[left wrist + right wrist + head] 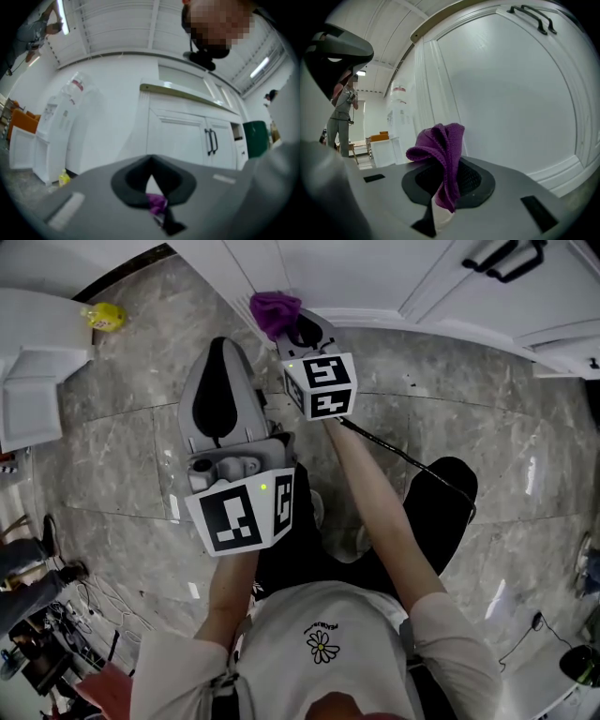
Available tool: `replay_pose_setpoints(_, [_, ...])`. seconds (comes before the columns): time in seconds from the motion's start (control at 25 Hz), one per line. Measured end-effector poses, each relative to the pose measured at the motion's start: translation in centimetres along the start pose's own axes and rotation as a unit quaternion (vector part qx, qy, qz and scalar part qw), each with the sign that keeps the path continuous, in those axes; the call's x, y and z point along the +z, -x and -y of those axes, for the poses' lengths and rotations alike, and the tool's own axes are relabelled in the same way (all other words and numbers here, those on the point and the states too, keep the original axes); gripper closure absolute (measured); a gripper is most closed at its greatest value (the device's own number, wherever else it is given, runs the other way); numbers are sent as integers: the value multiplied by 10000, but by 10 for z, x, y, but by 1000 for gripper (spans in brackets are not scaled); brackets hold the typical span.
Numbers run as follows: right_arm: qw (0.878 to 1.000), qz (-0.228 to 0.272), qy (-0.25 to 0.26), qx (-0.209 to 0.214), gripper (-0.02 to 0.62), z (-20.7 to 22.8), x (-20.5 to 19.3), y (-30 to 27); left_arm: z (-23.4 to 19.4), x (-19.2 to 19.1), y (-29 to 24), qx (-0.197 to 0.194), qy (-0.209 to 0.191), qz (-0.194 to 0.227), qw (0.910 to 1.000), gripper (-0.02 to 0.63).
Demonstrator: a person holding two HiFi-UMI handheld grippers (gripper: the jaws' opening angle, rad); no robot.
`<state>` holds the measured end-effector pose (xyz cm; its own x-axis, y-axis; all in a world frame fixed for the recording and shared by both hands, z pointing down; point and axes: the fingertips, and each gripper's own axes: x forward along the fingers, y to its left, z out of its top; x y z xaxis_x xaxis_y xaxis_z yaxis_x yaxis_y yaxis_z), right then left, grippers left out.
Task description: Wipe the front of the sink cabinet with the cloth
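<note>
Your right gripper (pixel 292 334) pinches a crumpled purple knit cloth (pixel 440 150) near the smooth white panelled cabinet front (pixel 511 103); your left gripper (pixel 222 357), jaws together, holds nothing.

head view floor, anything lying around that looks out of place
A small yellow object, maybe a bottle, lies loose on the grey marble floor at the upper left, beside the white unit. Nothing looks spilled or damaged.

On marble floor (pixel 122 456), yellow bottle (pixel 105 317)
</note>
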<state>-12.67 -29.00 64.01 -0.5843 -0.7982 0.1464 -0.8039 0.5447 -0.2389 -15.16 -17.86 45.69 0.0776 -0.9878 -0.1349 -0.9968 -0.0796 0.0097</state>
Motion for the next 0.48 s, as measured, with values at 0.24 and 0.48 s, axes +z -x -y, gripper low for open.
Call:
replay_pose_setpoints(0.24, [9998, -71, 166, -27, 540, 0, -5, -3, -4, 0, 0, 26, 0, -8, 10000, 603])
replay_pose_setpoints(0.48, [9992, -99, 371, -62, 540, 5, -2, 0, 0, 1, -4, 20, 56, -5, 10000, 603])
